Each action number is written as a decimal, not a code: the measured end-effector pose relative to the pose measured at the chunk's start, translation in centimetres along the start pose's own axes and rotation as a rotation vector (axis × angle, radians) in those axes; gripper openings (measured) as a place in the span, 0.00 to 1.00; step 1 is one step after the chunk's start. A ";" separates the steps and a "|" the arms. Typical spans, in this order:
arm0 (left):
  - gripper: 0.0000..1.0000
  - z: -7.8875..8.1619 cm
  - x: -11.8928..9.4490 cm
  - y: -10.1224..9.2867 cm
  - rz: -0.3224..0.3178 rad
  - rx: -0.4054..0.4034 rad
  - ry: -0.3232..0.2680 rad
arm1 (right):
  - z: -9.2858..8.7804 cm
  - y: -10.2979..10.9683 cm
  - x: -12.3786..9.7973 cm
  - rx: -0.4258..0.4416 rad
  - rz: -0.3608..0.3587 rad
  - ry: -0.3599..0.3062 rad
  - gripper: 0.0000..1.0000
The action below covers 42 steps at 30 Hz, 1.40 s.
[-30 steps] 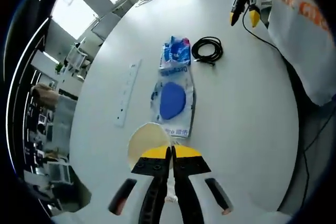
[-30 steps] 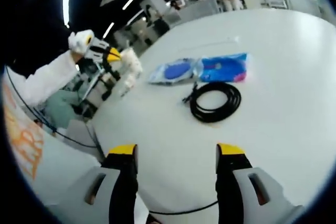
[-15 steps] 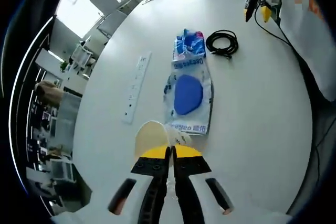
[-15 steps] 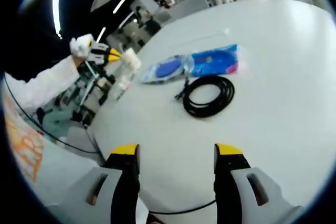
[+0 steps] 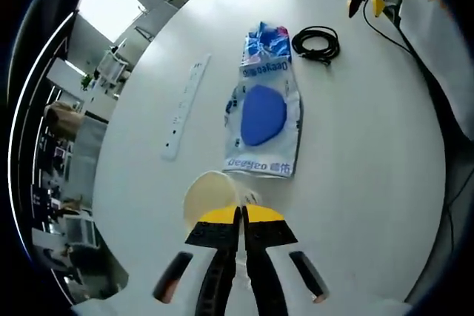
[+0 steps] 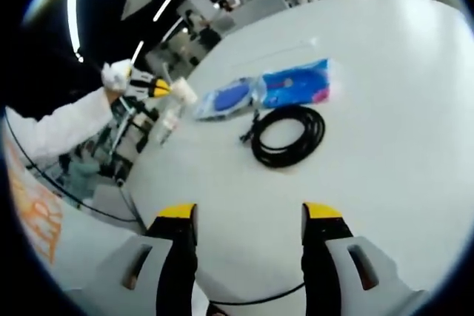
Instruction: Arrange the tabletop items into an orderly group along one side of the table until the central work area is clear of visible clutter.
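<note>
- The tidying is looking barely begun: the left claw (image 5: 241,216) is clenching the rim of a clear cup (image 5: 211,196), while the blue packet (image 5: 264,116), coiled cable (image 5: 316,42) and white strip (image 5: 183,106) are lying ahead of it, mid-table.
- The right claw (image 6: 249,216) is hanging released, grasping nothing, the cable (image 6: 285,135) just ahead; this view is showing the cup (image 6: 169,116) off the table (image 6: 385,146).

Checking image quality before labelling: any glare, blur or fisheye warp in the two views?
Left gripper view: sharp; fisheye bows the white table; windows at top left blown out; printing on the clear bag stays readable. Right gripper view: softer, dark ceiling with bright light strips; the left gripper looks slightly blurred; black cable coil crisp, faint shadows only.
</note>
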State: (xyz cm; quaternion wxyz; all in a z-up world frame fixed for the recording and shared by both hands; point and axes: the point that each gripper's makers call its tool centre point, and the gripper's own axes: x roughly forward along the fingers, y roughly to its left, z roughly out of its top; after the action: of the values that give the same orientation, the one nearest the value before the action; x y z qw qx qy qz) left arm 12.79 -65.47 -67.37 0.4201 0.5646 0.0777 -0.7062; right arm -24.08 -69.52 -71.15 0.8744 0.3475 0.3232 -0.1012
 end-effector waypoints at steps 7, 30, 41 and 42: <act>0.00 0.2 0.8 -0.6 -0.014 -0.024 -0.014 | 0.0 -0.1 0.2 0.011 0.001 -0.002 0.54; 0.00 -0.1 2.1 -1.6 -0.034 -0.075 -0.008 | 0.1 0.2 0.7 0.008 0.016 0.015 0.53; 0.18 -0.5 2.0 -1.7 -0.017 -0.137 -0.021 | -0.1 0.1 0.6 0.005 0.017 0.022 0.53; 0.20 -0.5 1.9 -1.6 -0.012 -0.144 -0.024 | -0.1 0.1 0.6 0.005 0.017 0.022 0.53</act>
State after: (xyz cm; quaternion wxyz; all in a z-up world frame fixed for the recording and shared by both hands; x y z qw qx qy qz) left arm 12.03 -65.12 -69.76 0.4563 0.5242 0.1265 -0.7078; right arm -23.60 -69.35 -71.55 0.8708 0.3534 0.3295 -0.0909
